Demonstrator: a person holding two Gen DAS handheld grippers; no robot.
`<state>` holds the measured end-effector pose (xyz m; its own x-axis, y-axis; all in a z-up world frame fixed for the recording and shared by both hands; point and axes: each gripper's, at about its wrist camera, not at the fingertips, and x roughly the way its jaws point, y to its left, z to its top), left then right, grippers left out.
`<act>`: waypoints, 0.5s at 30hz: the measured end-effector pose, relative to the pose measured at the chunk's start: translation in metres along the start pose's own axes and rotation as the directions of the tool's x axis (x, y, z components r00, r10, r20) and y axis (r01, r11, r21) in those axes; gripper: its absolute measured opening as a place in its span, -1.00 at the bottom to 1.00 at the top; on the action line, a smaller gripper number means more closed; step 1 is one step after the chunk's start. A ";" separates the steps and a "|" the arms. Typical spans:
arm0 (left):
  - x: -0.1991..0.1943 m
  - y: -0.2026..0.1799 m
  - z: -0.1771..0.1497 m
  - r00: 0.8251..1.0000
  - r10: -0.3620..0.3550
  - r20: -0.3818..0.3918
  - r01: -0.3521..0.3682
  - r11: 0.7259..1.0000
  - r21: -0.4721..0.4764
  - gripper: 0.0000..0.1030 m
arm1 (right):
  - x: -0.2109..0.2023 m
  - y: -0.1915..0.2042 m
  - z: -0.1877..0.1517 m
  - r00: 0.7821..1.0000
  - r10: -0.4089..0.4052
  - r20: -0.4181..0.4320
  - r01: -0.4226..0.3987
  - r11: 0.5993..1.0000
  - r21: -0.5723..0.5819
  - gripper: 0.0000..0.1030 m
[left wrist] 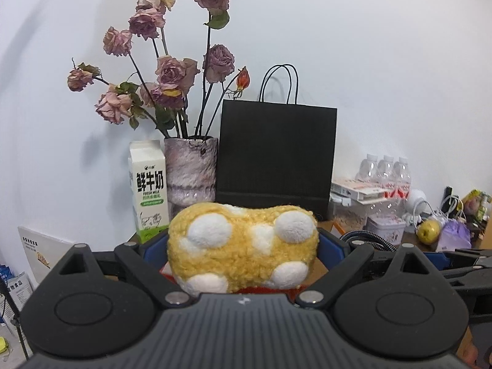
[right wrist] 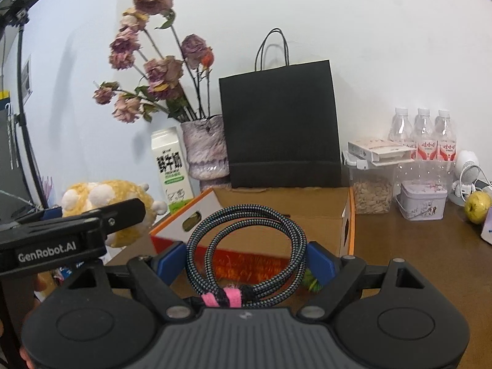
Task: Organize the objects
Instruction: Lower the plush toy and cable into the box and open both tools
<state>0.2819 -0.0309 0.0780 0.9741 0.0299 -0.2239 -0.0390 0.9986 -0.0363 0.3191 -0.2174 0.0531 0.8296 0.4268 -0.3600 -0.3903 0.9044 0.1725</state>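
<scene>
Already both grippers are loaded: the left gripper squeezes a yellow plush toy lying crosswise between its fingers, while the right gripper clamps a coiled cable directly above the open cardboard box, nearer to it than the left.

Domestic setting, likely a home desk or side table against a plain white wall. Evidence: dried roses in a vase at centre, milk carton beside it, black paper bag, water bottles and apple at right.
</scene>
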 end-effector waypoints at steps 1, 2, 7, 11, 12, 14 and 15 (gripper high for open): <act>0.005 0.000 0.003 1.000 0.004 0.002 -0.004 1.000 -0.004 0.85 | 0.005 -0.001 0.004 1.000 -0.001 0.002 0.001 1.000 0.002 0.63; 0.011 -0.001 0.005 1.000 0.011 0.002 -0.011 1.000 -0.009 0.85 | 0.010 -0.003 0.008 1.000 -0.002 0.002 0.002 1.000 0.004 0.63; 0.044 0.001 0.013 0.999 0.035 -0.009 -0.035 0.999 -0.031 0.85 | 0.037 -0.008 0.027 1.000 -0.014 -0.001 0.014 1.000 0.002 0.63; 0.071 0.001 0.014 0.999 0.045 -0.026 -0.046 0.998 -0.039 0.86 | 0.060 -0.013 0.035 1.000 -0.019 -0.013 0.019 1.000 0.005 0.63; 0.079 0.001 0.014 0.998 0.047 -0.032 -0.048 0.998 -0.039 0.86 | 0.066 -0.013 0.037 1.000 -0.021 -0.019 0.021 1.000 0.003 0.63; 0.092 0.000 0.015 0.998 0.054 -0.040 -0.055 0.998 -0.039 0.86 | 0.078 -0.015 0.040 0.999 -0.026 -0.031 0.025 1.000 -0.005 0.63; 0.098 -0.001 0.015 0.998 0.054 -0.041 -0.056 0.998 -0.037 0.86 | 0.086 -0.016 0.042 0.999 -0.028 -0.038 0.027 1.000 -0.007 0.63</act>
<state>0.3808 -0.0285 0.0711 0.9605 0.0823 -0.2657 -0.1016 0.9930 -0.0598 0.4128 -0.1950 0.0577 0.8243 0.4014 -0.3993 -0.3702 0.9157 0.1562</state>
